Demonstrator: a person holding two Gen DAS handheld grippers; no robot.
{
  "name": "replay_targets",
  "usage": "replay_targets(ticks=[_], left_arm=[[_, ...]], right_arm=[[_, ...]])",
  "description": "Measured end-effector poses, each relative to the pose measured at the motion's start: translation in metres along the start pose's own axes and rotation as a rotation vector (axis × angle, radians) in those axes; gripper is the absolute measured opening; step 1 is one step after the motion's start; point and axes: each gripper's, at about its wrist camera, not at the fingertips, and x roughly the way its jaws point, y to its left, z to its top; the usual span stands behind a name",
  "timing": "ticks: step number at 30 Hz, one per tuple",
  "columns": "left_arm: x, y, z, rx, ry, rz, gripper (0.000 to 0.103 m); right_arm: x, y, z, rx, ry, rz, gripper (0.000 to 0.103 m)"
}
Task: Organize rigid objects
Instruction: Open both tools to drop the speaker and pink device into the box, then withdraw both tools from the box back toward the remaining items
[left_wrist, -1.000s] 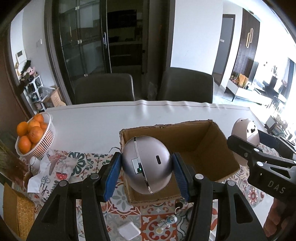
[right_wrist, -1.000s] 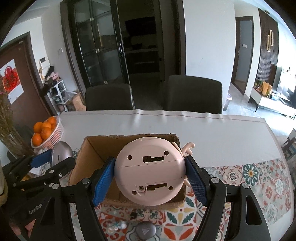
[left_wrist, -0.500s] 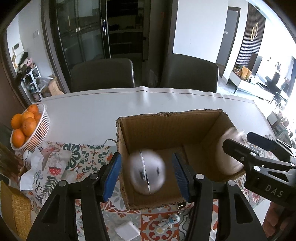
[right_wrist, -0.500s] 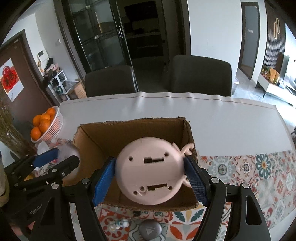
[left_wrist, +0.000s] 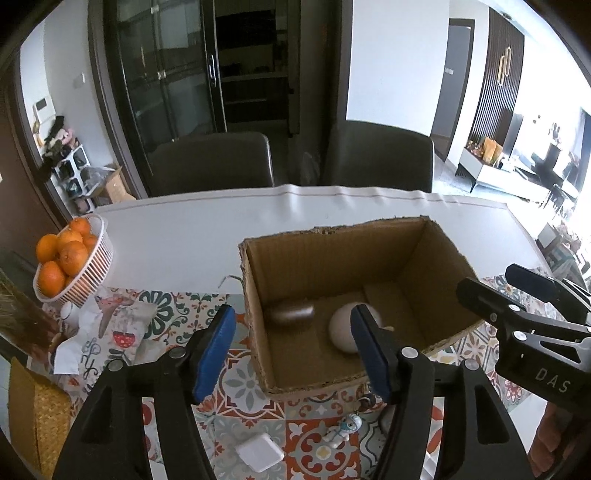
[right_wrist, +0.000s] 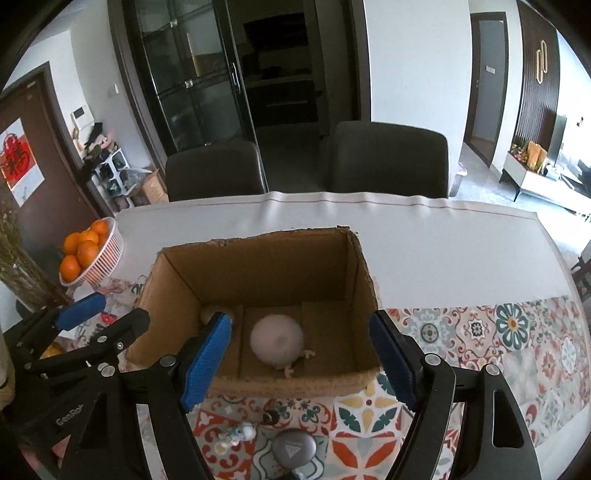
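An open cardboard box (left_wrist: 332, 230) (right_wrist: 258, 236) stands on the table. On its floor lie a pink round toy (left_wrist: 341, 326) (right_wrist: 277, 339) and, to its left, a blurred silver egg-shaped gadget (left_wrist: 291, 315) (right_wrist: 212, 313). My left gripper (left_wrist: 293, 354) hangs over the box's near left corner, its jaws opening with nothing between the blue pads. My right gripper (right_wrist: 299, 360) hovers above the near wall, jaws opening too, and the pink toy lies free below them. Each gripper shows in the other's view: the right gripper (left_wrist: 509, 288) at the right edge, the left gripper (right_wrist: 107, 319) at the left.
A white basket of oranges (left_wrist: 66, 258) (right_wrist: 86, 254) sits at the far left. In front of the box on the patterned mat lie a small astronaut figure (left_wrist: 341, 434) (right_wrist: 236, 434), a white square case (left_wrist: 258, 452) and a grey round puck (right_wrist: 293, 450). Two dark chairs stand behind the table.
Both grippers let go: the silver gadget left my left jaws and the pink toy left my right jaws, and both now lie in the box. Both pairs of jaws stand wider.
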Motion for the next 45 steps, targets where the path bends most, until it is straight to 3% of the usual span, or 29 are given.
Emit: replay_targets(ticks=[15, 23, 34, 45], left_arm=[[-0.067, -0.011, -0.017, 0.019, -0.129, -0.016, 0.07], [-0.099, -0.021, -0.03, 0.05, -0.188, -0.014, 0.078], [-0.119, -0.034, -0.061, 0.083, -0.192, -0.002, 0.086], [-0.116, -0.042, -0.103, 0.102, -0.127, -0.01, 0.086]], right_arm=[[-0.074, 0.005, -0.019, -0.019, -0.153, -0.034, 0.078], [-0.106, 0.004, -0.035, -0.017, -0.206, -0.043, 0.078], [-0.134, -0.001, -0.066, -0.025, -0.22, -0.077, 0.082], [-0.131, -0.004, -0.101, -0.038, -0.153, -0.086, 0.082]])
